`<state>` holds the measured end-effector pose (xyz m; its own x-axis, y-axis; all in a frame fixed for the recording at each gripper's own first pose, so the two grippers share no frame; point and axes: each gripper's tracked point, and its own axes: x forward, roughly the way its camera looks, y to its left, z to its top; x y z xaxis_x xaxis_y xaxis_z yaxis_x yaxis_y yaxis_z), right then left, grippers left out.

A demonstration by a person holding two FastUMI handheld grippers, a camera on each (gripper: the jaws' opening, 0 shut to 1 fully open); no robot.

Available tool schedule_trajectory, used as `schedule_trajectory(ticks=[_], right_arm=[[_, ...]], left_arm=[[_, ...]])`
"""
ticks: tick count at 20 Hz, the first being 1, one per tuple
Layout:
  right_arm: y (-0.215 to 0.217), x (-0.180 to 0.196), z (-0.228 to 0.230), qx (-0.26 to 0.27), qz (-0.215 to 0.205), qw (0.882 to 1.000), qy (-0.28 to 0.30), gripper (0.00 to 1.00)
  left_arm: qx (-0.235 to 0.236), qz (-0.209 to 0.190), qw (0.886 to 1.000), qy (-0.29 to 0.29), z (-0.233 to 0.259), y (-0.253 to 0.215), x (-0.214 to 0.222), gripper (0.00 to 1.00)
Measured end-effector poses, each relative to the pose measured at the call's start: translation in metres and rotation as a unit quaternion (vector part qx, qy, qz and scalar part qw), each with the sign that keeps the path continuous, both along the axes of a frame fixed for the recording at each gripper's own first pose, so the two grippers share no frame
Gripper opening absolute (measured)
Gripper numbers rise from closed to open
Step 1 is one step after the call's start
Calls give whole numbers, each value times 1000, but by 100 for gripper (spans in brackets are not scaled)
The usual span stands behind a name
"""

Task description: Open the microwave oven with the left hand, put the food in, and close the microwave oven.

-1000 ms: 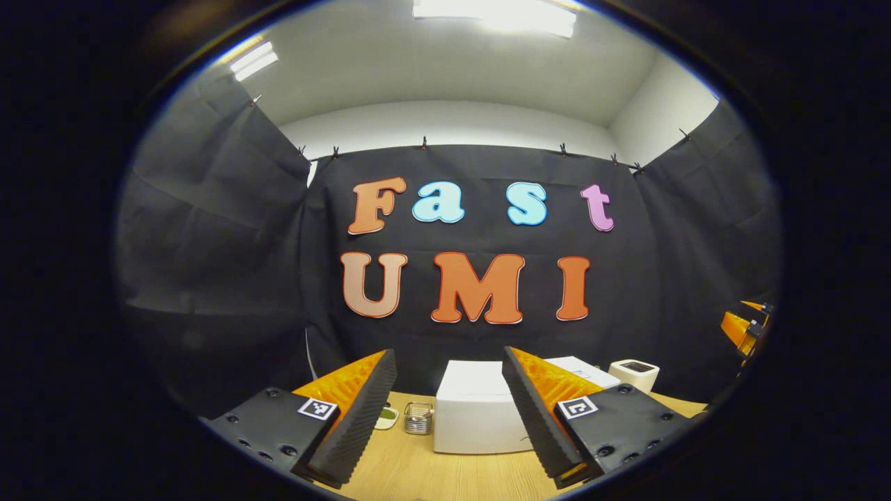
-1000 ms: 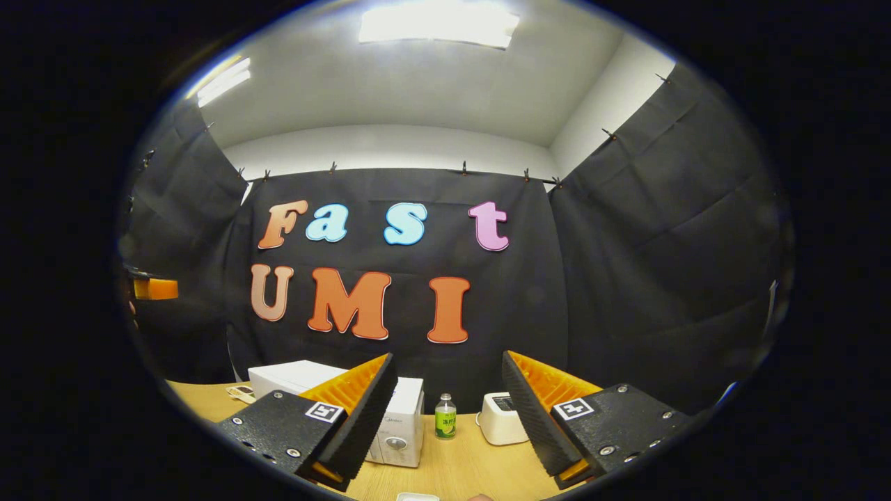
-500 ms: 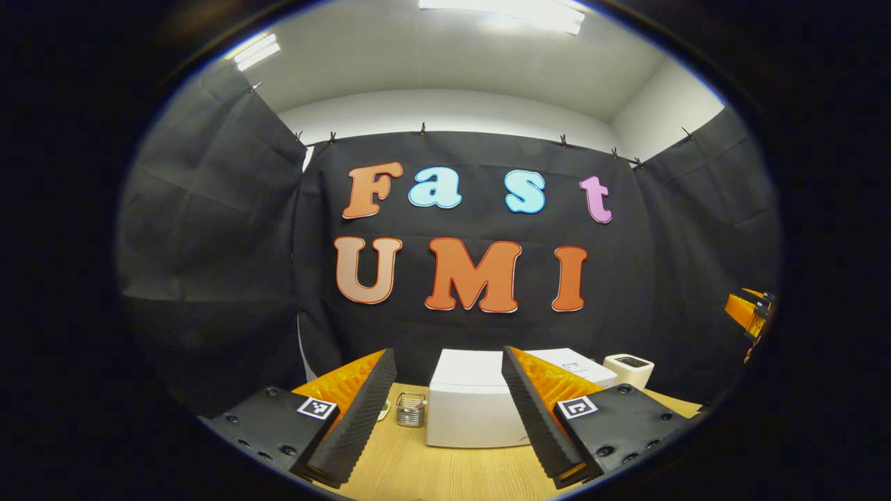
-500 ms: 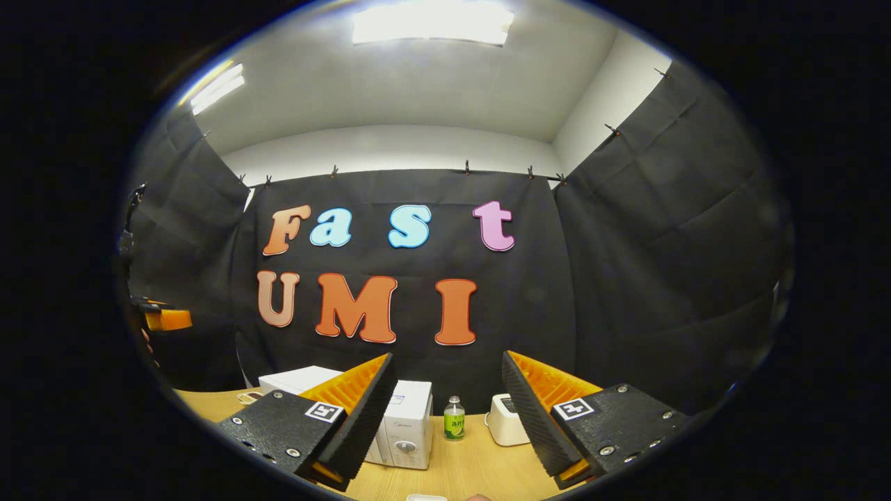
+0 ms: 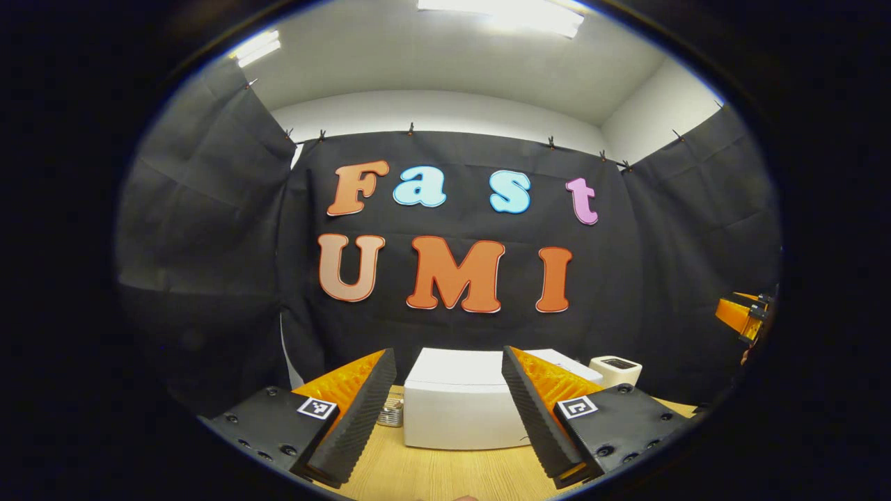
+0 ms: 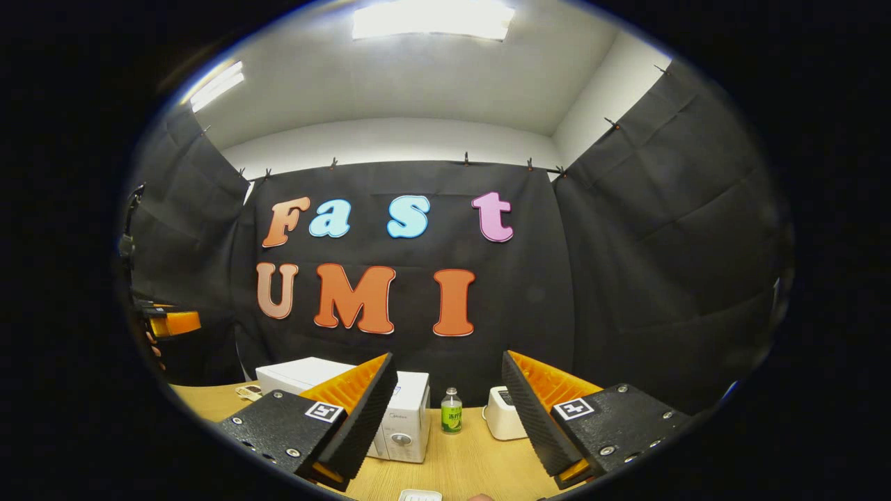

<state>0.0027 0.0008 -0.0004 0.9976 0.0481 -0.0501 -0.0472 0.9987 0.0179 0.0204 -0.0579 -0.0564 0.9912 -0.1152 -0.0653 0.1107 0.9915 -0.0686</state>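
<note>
A white microwave oven (image 5: 459, 410) stands on the wooden table, straight ahead between my left gripper's (image 5: 445, 417) open fingers and some way off. In the right gripper view the microwave oven (image 6: 404, 424) sits left of centre, its front panel with a knob showing, door shut. My right gripper (image 6: 449, 424) is open and holds nothing. A small white dish (image 6: 420, 495) peeks in at the bottom edge of the right gripper view. The other gripper shows as an orange piece at the right edge (image 5: 741, 316) and at the left edge (image 6: 170, 322).
A green-labelled bottle (image 6: 452, 416) and a white toaster-like box (image 6: 502, 421) stand right of the microwave. The same white box (image 5: 614, 370) appears in the left gripper view. A small metal basket (image 5: 391, 412) sits left of the microwave on the wooden table (image 5: 445, 473).
The left gripper has drifted closer to the microwave, which looms larger and shifts left, half hiding the metal basket. The right gripper view tilted slightly; the bottle and microwave sit a little higher.
</note>
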Motion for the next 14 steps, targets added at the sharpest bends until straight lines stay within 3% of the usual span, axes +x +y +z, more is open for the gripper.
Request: schedule_trajectory(ticks=[6,10,14], right_arm=[[-20,-10,-44,2,3,999,40,94],[-31,-20,-76,32,12,997,69,94],[-50,-22,-103,40,9,996,84,94]], left_arm=[[-7,-42,999,16,-38,-64,3,99],[-10,-61,998,24,-75,-108,6,99],[8,-92,995,38,-113,-158,8,99]])
